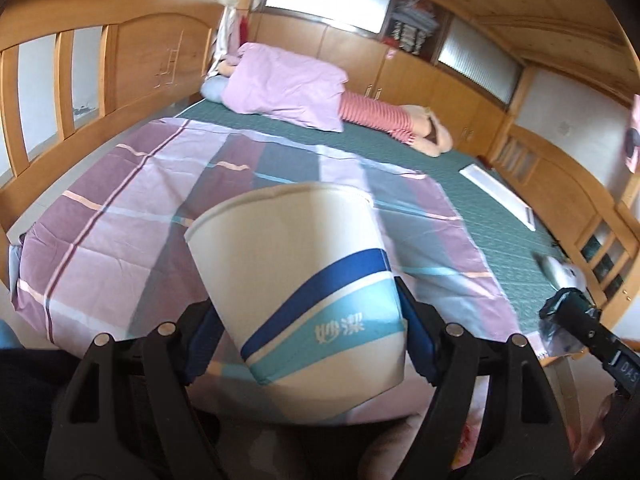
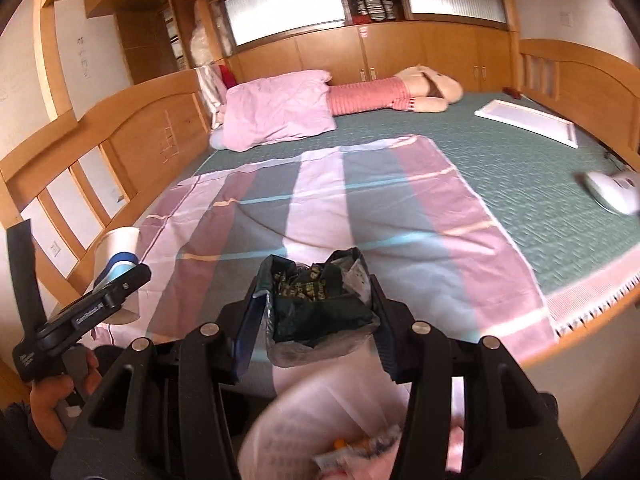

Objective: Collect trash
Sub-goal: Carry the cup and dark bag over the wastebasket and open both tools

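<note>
My left gripper [image 1: 308,312] is clamped on a paper cup [image 1: 304,276], its blue-padded fingers [image 1: 416,332] pressing the cup's sides from nine and three o'clock. The cup is white with a dark blue band sweeping diagonally over a light blue one, and white Chinese characters sit on the light blue. It tilts, with its rolled rim up toward twelve o'clock and its base low toward six. It hangs above the near edge of the bed [image 1: 400,148], touching nothing but my fingers. In the right wrist view the same cup [image 2: 118,248] shows at nine o'clock, poking out of the left gripper [image 2: 120,276], with my hand [image 2: 52,400] on the handle below it.

My right gripper [image 2: 316,308] is clamped on a crumpled wrapper [image 2: 320,304], dark green with pale printed lettering and a clear, silvery plastic edge hanging at its lower side. It is bunched tight between the two fingers [image 2: 248,332] and held off the bed. Below it, at six o'clock, a pale bag [image 2: 320,420] lies open with scraps inside, blurred.

A striped pink, grey and lilac sheet [image 2: 360,220] covers the green mattress ahead. A pink pillow [image 2: 276,116] lies at eleven o'clock, a plush toy [image 2: 400,92] at one.
</note>
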Demonstrator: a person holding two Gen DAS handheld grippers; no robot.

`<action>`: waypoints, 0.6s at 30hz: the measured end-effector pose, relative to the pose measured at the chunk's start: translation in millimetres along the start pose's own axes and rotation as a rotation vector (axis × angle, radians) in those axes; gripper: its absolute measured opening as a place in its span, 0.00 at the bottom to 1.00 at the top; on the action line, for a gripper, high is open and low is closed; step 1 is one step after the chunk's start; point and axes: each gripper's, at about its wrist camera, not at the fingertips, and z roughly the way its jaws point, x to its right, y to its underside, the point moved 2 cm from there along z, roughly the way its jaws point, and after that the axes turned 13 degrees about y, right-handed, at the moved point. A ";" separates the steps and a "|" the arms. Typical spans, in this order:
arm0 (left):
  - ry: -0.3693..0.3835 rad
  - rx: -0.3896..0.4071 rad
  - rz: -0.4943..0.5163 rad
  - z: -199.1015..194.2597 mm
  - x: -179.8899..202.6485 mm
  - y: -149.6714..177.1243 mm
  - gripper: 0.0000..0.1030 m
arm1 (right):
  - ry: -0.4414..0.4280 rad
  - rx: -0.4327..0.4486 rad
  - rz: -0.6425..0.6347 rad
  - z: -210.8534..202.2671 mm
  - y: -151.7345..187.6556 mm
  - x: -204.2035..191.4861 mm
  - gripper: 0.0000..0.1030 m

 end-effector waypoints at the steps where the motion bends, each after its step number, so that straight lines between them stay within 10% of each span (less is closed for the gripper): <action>1: 0.016 -0.003 0.016 -3.5 9.1 7.4 0.76 | 0.007 -0.002 0.009 -4.2 5.5 4.8 0.49; 8: 0.088 -0.036 0.119 -21.2 50.9 40.9 0.76 | 0.054 -0.096 0.039 -12.6 51.6 32.2 0.50; 13: 0.096 -0.030 0.155 -27.4 64.2 56.8 0.76 | 0.033 -0.218 0.077 -4.4 87.1 39.9 0.68; 18: 0.141 -0.083 0.154 -22.4 72.7 74.3 0.76 | 0.057 -0.172 0.238 -27.6 84.6 74.4 0.72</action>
